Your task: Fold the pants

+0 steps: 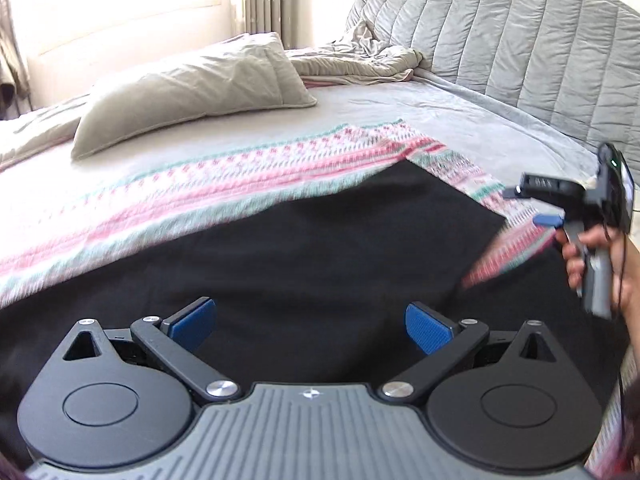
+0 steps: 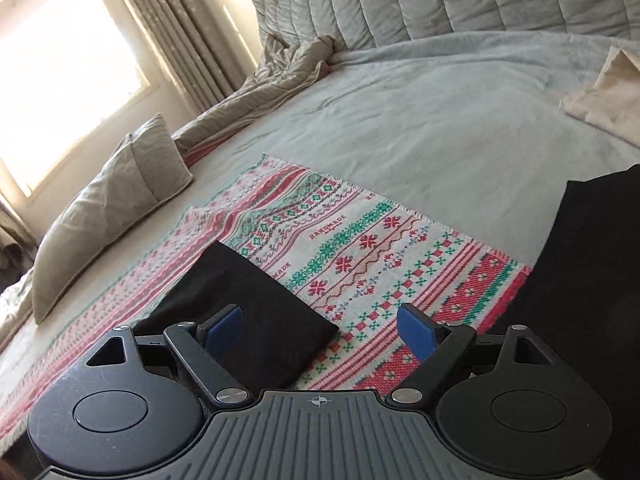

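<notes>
left claw (image 1: 310, 330) wide, empty, over black pants (image 1: 320, 240) | right claw (image 2: 320, 330) wide, empty, above pants

Blown-out window (image 2: 60, 72) glare; motion blur, fisheye-bent edges.

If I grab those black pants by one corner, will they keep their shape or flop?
The black pants will probably flop: they lie flat and limp on the patterned blanket. They look thin, so likely light. The matte cloth probably won't slip from the left gripper, whose jaws stand open.
</notes>
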The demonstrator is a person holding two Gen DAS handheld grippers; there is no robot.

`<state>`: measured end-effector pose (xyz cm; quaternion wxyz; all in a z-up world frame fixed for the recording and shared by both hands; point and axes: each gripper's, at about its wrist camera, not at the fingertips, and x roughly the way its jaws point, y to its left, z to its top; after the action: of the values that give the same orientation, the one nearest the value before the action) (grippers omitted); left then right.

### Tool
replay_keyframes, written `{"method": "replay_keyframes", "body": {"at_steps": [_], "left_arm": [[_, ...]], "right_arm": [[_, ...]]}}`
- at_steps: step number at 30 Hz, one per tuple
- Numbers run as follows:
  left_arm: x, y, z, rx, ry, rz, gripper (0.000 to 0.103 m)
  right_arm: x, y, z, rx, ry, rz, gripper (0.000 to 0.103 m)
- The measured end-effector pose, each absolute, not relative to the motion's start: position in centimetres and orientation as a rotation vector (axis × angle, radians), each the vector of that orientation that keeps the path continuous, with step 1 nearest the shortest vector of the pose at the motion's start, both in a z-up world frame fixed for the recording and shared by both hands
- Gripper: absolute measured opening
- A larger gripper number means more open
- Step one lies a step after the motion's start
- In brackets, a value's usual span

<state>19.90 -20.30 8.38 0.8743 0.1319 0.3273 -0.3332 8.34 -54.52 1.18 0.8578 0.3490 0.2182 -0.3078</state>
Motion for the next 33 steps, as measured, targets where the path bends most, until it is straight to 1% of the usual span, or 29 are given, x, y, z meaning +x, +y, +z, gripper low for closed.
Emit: {"method": "replay_keyframes", "body": {"at_steps": [3,6,9,12,13,16,17,19,21,23,25,26,27,28,30,31,33], "left_arm": [[23.7,-24.9,8.1,0.309,0.630,-0.699,0.103],[27.8,-29.1,6.6,0.355,0.599,-0.710,0.103],[31.8,-33.4,4.6,0.368,0.613,-0.733,0.103],[35.4,-37.2,2.5,0.318,0.681,-0.793,0.103],[36.4,-38.5,1.7,0.295,0.713,-0.808,0.099],[39.0,-42.0,0.0,0.206,0.795,-0.868,0.093],[39.6,-43.0,-0.5,0.188,0.817,-0.887,0.091],[40.6,-44.9,-1.4,0.154,0.855,-0.915,0.084],[41.1,-46.5,-1.9,0.118,0.863,-0.954,0.083],[41.4,-47.6,-2.0,0.086,0.868,-1.008,0.080],[41.6,-48.6,-2.0,0.063,0.886,-1.048,0.072],[41.6,-48.9,-2.0,0.061,0.891,-1.065,0.069],[41.5,-49.0,-1.8,0.064,0.895,-1.078,0.059],[41.3,-49.3,-1.9,0.070,0.897,-1.090,0.043],[40.9,-49.8,-2.0,0.089,0.895,-1.110,0.018],[40.5,-50.0,-1.9,0.102,0.870,-1.112,0.017],[39.7,-49.9,-1.4,0.108,0.792,-1.115,0.017]], "right_arm": [[9.9,-55.0,0.3,0.722,0.480,-0.644,0.086],[10.8,-54.9,-0.6,0.653,0.502,-0.652,0.086],[11.1,-54.7,-1.4,0.596,0.509,-0.647,0.086],[11.3,-54.3,-1.5,0.541,0.518,-0.636,0.085],[11.3,-54.2,-1.6,0.524,0.520,-0.626,0.083],[11.0,-54.4,-2.0,0.523,0.513,-0.605,0.082],[10.8,-54.5,-2.1,0.538,0.504,-0.604,0.080],[10.6,-54.7,-2.1,0.550,0.493,-0.613,0.070],[10.5,-54.8,-2.1,0.554,0.488,-0.624,0.064],[10.5,-54.9,-2.1,0.558,0.485,-0.620,0.059],[10.6,-54.9,-2.1,0.559,0.487,-0.612,0.048],[10.7,-54.8,-2.1,0.555,0.490,-0.606,0.047],[10.8,-54.8,-2.1,0.551,0.493,-0.597,0.041],[10.9,-54.7,-2.1,0.547,0.496,-0.586,0.033],[11.1,-54.5,-2.1,0.545,0.502,-0.553,0.024],[11.2,-54.4,-2.1,0.542,0.503,-0.547,0.016],[11.0,-54.3,-2.0,0.549,0.494,-0.556,0.009]]}}
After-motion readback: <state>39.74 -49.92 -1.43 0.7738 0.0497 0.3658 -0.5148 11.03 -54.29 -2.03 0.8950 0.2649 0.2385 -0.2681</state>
